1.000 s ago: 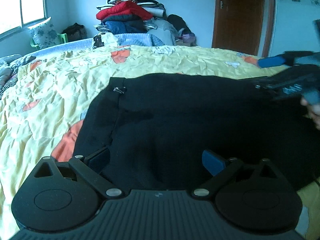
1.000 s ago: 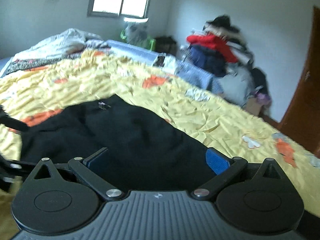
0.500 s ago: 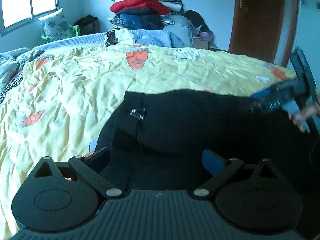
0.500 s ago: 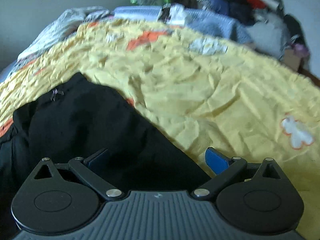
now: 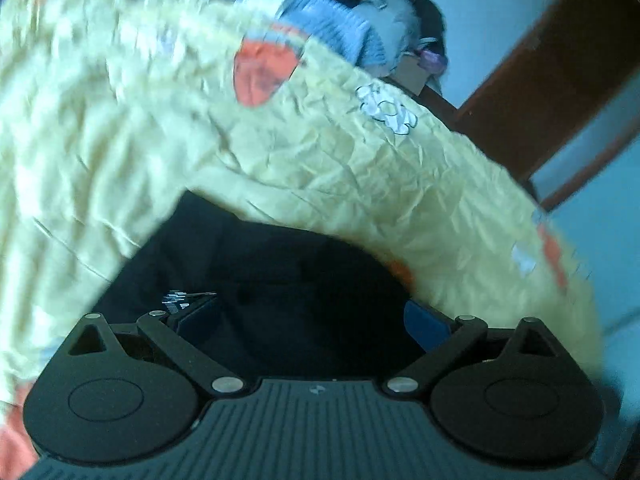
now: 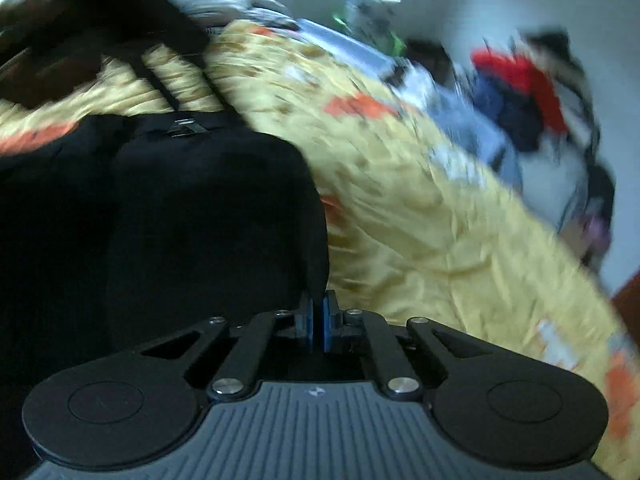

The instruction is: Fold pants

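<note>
The black pants (image 5: 280, 272) lie on a yellow bedsheet (image 5: 320, 152). In the left wrist view my left gripper (image 5: 310, 318) is open, its blue pads wide apart low over the pants, with a metal clasp (image 5: 180, 298) by the left pad. In the right wrist view my right gripper (image 6: 318, 320) is shut on an edge of the pants (image 6: 200, 220), and the cloth rises in a fold from the pads. The clasp (image 6: 186, 126) shows at the far end. Both views are blurred.
A pile of clothes (image 6: 528, 92) stands beyond the bed's far side. A brown wooden door (image 5: 540, 92) is at the right of the left wrist view. A dark blurred shape (image 6: 100, 28), perhaps the other arm, crosses the upper left of the right wrist view.
My right gripper has closed on the pants' edge; it was open half a second ago. My left gripper has dropped closer to the pants and tilted. Both cameras are moving fast.
</note>
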